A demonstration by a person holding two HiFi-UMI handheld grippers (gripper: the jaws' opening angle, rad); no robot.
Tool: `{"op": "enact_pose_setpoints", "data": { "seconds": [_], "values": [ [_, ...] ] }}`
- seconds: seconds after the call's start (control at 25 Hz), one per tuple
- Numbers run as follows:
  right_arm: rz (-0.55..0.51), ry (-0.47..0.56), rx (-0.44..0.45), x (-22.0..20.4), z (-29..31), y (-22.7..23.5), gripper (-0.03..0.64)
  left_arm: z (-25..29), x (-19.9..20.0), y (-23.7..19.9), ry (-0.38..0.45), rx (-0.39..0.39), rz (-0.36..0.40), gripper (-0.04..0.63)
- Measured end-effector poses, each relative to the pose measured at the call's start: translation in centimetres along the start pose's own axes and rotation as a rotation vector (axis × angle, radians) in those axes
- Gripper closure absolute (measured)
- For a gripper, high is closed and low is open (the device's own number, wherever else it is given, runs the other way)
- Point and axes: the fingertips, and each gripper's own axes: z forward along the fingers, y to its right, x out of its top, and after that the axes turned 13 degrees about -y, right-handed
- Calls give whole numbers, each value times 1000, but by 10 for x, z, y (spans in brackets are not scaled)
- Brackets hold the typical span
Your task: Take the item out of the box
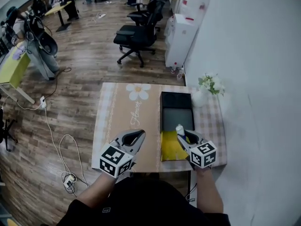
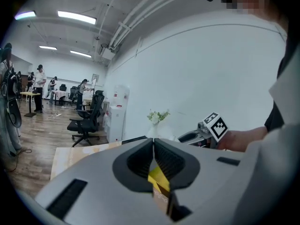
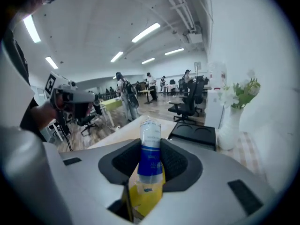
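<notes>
**A:** Over the yellow box (image 1: 169,150) at the table's (image 1: 117,121) near edge, how did the tube (image 3: 151,146) stand?

**B:** Upright, long axis vertical, white end up, pinched between the right gripper's (image 1: 184,135) jaws.

**A:** Did the head view show that?

**B:** Only a white tip. The right gripper view showed its blue band. The left gripper (image 1: 139,135) hovered beside the box, jaws together, empty.

The left claw (image 1: 141,133) sits closed, right claw (image 1: 183,133) clamped.
</notes>
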Motion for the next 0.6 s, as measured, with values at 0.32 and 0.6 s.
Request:
{"op": "enact_pose_setpoints", "data": {
  "seconds": [0.32,0.6],
  "values": [
    [34,267,95,53,-70,-25,476,-3,36,1,56,-7,59,575],
    [32,515,79,100,-125,-33,477,-15,72,9,128,-8,100,575]
  ]
}}
